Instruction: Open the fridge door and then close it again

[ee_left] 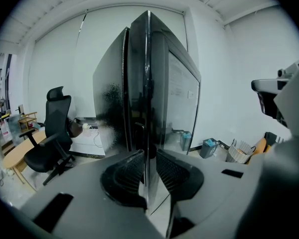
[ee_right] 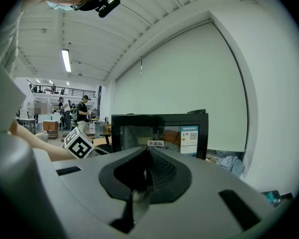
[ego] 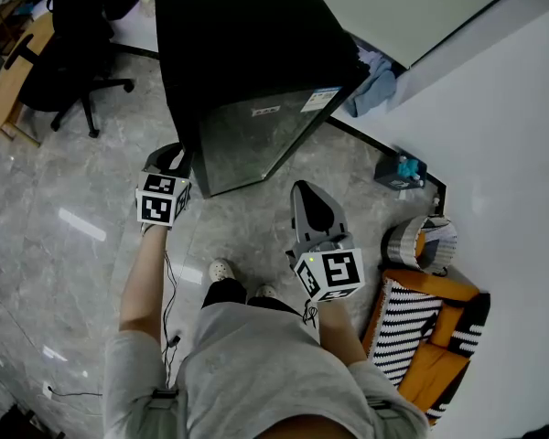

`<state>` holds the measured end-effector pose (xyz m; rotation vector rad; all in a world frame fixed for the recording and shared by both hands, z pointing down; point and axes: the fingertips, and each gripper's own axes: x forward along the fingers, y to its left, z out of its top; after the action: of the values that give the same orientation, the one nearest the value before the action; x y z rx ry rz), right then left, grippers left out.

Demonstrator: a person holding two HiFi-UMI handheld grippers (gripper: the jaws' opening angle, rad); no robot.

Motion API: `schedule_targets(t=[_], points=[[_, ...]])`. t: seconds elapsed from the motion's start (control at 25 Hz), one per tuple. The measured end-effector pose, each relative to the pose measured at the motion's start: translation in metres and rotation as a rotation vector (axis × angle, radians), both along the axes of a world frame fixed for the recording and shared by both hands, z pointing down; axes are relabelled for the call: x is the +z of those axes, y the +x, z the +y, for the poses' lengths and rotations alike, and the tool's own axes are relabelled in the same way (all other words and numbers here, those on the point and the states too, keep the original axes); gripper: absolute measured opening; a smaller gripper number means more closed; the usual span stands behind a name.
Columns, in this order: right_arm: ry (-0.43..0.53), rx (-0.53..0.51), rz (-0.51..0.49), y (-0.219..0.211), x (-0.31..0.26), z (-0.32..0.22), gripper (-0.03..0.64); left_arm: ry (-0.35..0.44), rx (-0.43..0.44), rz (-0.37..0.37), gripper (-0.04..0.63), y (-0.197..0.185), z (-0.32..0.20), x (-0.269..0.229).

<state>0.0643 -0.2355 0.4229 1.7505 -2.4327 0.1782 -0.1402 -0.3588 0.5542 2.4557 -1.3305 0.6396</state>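
Observation:
A black mini fridge with a glass door stands on the grey floor ahead of me. At the door's left edge is my left gripper. In the left gripper view, the door's upright edge runs between its two pads, which close on it. A thin dark seam separates the door from the cabinet. My right gripper hovers in free air in front of the door, pointing at the fridge. Its jaws meet at the tips with nothing in them.
A black office chair and a wooden desk stand at the far left. By the white wall on the right are a small blue-topped bin, a woven basket and a striped cushion on a wooden frame. My shoes are below.

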Motion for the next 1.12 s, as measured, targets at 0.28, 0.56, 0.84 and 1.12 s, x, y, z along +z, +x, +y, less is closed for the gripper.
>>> schedule_targets(t=[0.28,0.56,0.84,1.12], points=[[0.008,-0.025,-0.004,-0.006,-0.003,0.000,0.025,0.042,-0.064,-0.032,0.067,-0.010,0.008,-0.003],[0.018,-0.073,-0.009,-0.011,-0.007,0.006,0.025,0.096,-0.112,0.001,0.014,-0.015,0.044,-0.030],[0.047,-0.144,-0.012,-0.020,-0.016,0.017,0.025,0.164,-0.180,0.074,0.014,-0.018,0.088,-0.064],[0.083,-0.201,-0.008,-0.024,-0.031,0.035,0.025,0.242,-0.228,0.111,0.014,-0.015,0.132,-0.101]])
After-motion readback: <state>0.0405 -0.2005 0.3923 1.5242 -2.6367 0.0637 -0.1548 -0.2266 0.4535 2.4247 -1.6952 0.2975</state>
